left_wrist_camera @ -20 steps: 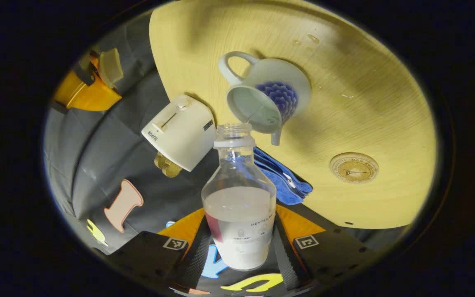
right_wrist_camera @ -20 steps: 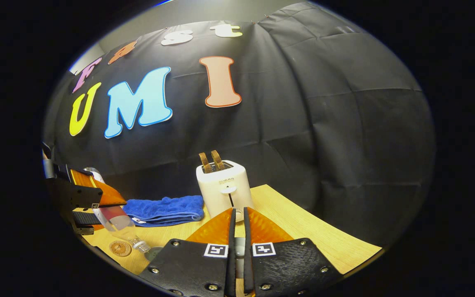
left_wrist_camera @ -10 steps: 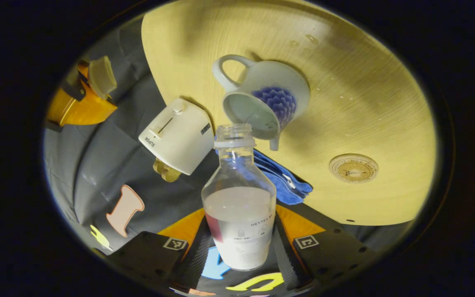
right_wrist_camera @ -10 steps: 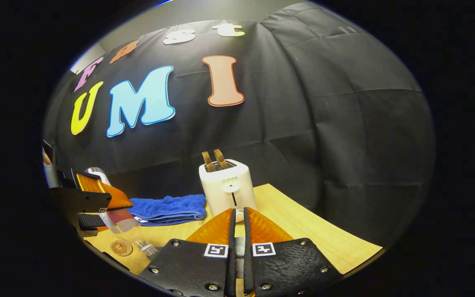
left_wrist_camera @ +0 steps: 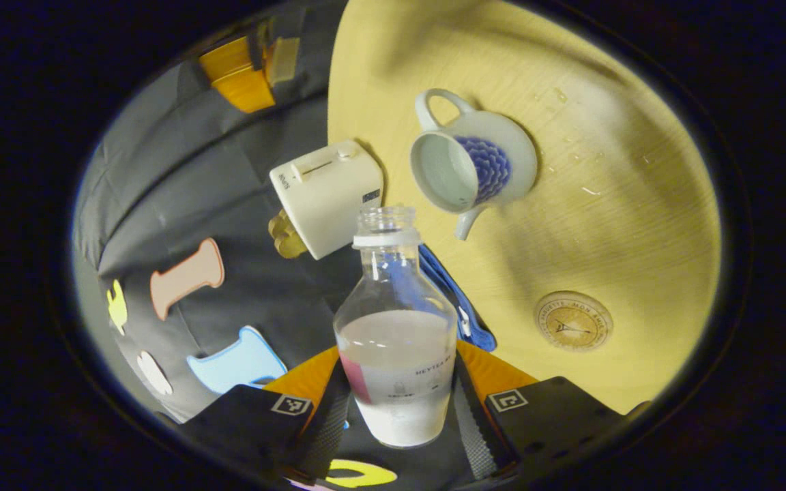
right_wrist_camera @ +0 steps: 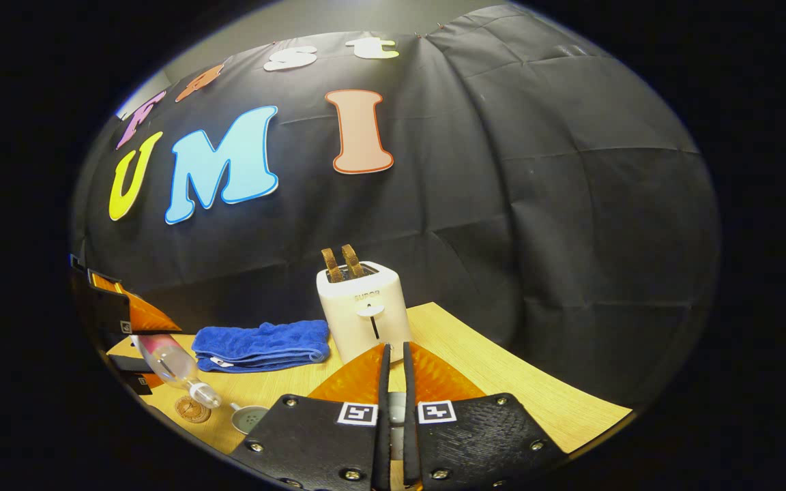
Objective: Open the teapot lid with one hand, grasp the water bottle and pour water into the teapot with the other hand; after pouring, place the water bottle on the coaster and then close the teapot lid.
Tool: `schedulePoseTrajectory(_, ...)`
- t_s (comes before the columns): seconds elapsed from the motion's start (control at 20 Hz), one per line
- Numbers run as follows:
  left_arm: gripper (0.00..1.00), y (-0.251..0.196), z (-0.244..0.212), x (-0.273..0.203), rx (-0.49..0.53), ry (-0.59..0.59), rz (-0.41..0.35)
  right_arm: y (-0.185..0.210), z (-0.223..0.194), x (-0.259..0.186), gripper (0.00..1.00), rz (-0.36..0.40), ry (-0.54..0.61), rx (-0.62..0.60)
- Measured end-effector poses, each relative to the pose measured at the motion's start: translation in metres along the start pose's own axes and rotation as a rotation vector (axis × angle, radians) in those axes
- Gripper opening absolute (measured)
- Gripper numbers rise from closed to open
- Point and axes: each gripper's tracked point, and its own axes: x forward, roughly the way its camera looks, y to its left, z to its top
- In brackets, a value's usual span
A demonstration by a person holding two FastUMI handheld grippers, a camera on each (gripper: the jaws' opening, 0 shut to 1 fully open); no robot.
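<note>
Right now my left gripper (left_wrist_camera: 403, 416) has its jaws closed on the water bottle (left_wrist_camera: 396, 341), one finger pressing each side of the lower body, and the bottle is part full with its cap off. From the left gripper view its open neck points toward the teapot (left_wrist_camera: 473, 164), which sits lidless on the desk (left_wrist_camera: 625, 225) with its white inside showing, handle on the far side and spout nearer me; the neck is near the pot's mouth but not touching it. A few water drops lie on the desk beside the teapot. The round coaster (left_wrist_camera: 573, 320) lies bare on the desk, well apart from the pot. My right gripper (right_wrist_camera: 393, 409) has its jaws nearly together, with a small pale thing pinched between the fingers, which I take to be the teapot lid (right_wrist_camera: 397, 407), though I can barely see it. In the right gripper view the bottle hangs tilted at the left, neck down, above the teapot's open rim. Behind it a folded blue towel (right_wrist_camera: 263, 344) lies just beside the white toaster (right_wrist_camera: 362, 310), which has two slices of toast (right_wrist_camera: 338, 262) standing up in its slots.
</note>
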Motion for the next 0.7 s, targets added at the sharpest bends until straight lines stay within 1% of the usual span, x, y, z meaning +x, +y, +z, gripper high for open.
schedulePoseTrajectory(0.15, 0.86, -0.016, -0.012, -0.003, -0.197, -0.021, -0.020, 0.009, -0.004, 0.002, 0.07, 0.013, 0.009, -0.012)
schedulePoseTrajectory(0.4, 0.86, -0.030, -0.013, 0.001, -0.528, -0.061, -0.015, 0.030, -0.009, 0.003, 0.07, 0.056, 0.014, -0.052)
schedulePoseTrajectory(0.5, 0.86, -0.033, -0.010, 0.003, -0.651, -0.073, -0.008, 0.034, -0.010, 0.003, 0.07, 0.068, 0.016, -0.058)
schedulePoseTrajectory(0.7, 0.86, -0.039, -0.003, 0.014, -0.930, -0.101, 0.043, 0.038, -0.014, 0.004, 0.07, 0.081, 0.025, -0.051)
